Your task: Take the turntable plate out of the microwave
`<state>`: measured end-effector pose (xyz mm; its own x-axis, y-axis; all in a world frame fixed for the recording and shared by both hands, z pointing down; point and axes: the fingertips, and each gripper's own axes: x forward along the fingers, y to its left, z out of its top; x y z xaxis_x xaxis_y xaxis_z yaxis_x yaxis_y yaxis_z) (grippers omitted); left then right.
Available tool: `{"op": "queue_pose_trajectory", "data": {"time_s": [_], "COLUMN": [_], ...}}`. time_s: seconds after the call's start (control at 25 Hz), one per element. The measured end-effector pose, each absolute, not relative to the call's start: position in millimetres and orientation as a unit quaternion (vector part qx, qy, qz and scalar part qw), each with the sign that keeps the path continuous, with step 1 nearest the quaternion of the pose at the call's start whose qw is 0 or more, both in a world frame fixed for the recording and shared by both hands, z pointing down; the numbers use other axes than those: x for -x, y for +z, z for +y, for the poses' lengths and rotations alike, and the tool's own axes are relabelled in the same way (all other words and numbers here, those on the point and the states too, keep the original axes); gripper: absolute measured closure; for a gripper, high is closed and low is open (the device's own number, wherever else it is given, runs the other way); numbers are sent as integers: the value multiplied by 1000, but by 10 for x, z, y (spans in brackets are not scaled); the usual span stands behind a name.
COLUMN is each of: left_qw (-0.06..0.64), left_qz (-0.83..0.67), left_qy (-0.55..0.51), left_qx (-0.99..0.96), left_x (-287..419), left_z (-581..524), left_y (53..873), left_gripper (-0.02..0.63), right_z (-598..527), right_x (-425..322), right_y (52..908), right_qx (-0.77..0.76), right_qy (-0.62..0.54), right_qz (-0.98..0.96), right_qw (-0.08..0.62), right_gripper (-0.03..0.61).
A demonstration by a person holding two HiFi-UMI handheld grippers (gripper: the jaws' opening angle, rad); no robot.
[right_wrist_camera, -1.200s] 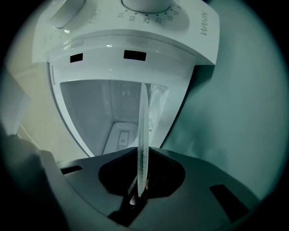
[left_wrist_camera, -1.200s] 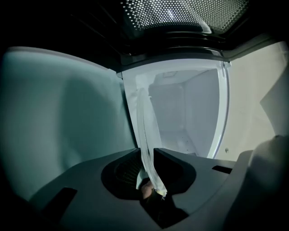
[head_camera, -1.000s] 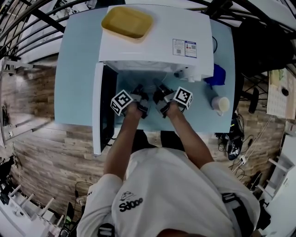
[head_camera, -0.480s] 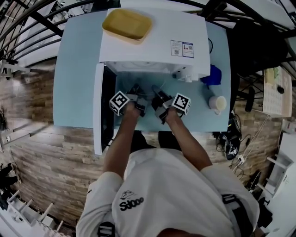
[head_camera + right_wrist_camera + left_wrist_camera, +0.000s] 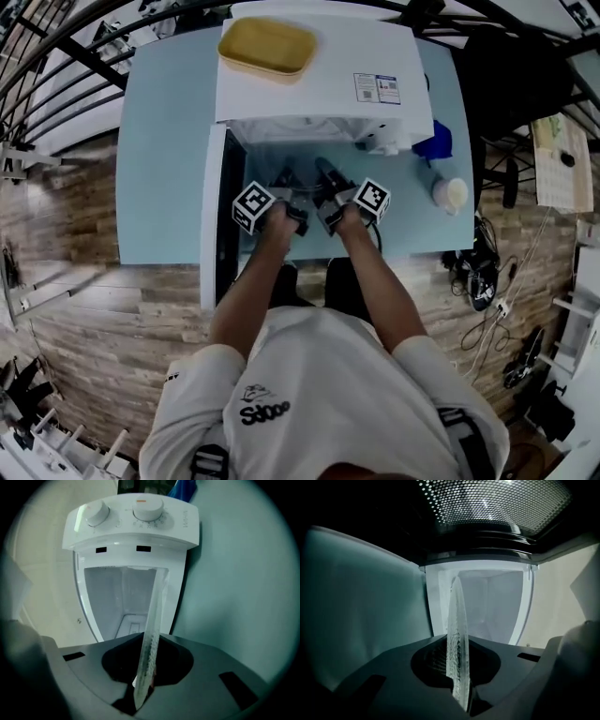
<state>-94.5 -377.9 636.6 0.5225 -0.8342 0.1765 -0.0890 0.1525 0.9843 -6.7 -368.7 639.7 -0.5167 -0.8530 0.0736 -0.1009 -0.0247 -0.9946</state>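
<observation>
The turntable plate (image 5: 457, 630) is clear glass, held by its near rim at the mouth of the microwave (image 5: 319, 75). That puts it at 12 o'clock from the person's hands, over the bench (image 5: 169, 141). The left tool (image 5: 458, 663) has just been closing its jaws, and they now pinch the rim. The right tool (image 5: 149, 660) is clamped on the same rim, just beside it. How much of the plate lies inside the cavity cannot be told.

The main hazard is probably a slip. Both grips sit close together on one edge of smooth glass, so the far side hangs unsupported and could lever the rim out of the pads. The left grip is only freshly made and may be shallow.

If one hand pulls faster than the other, the plate could twist and knock the cavity's sill. It could also swing into the open door (image 5: 225, 216) at 9 o'clock.

A drop onto the bench would likely break it. A wide swing toward 3 o'clock could strike the cup (image 5: 450, 194).
</observation>
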Motion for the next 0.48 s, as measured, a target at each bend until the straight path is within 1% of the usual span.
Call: {"op": "queue_pose_trajectory", "data": {"time_s": [0.12, 0.2, 0.48], "left_qw": [644, 642, 624], "left_qz": [-380, -371, -357], "left_qy": [-276, -278, -304], "left_qx": [-604, -611, -625], "left_x": [940, 898, 693], "left_z": [-3614, -3453, -2921], "left_y": [6262, 6175, 5800], "left_gripper": [575, 575, 577], "right_z": [-3483, -3304, -2792], "right_x": [73, 36, -183], "right_y": [6296, 6209, 5803], "right_qx": [379, 378, 362], "right_qy": [-603, -601, -582], "right_qz": [615, 613, 651], "right_qw": [340, 347, 326], "right_gripper": [548, 548, 548]}}
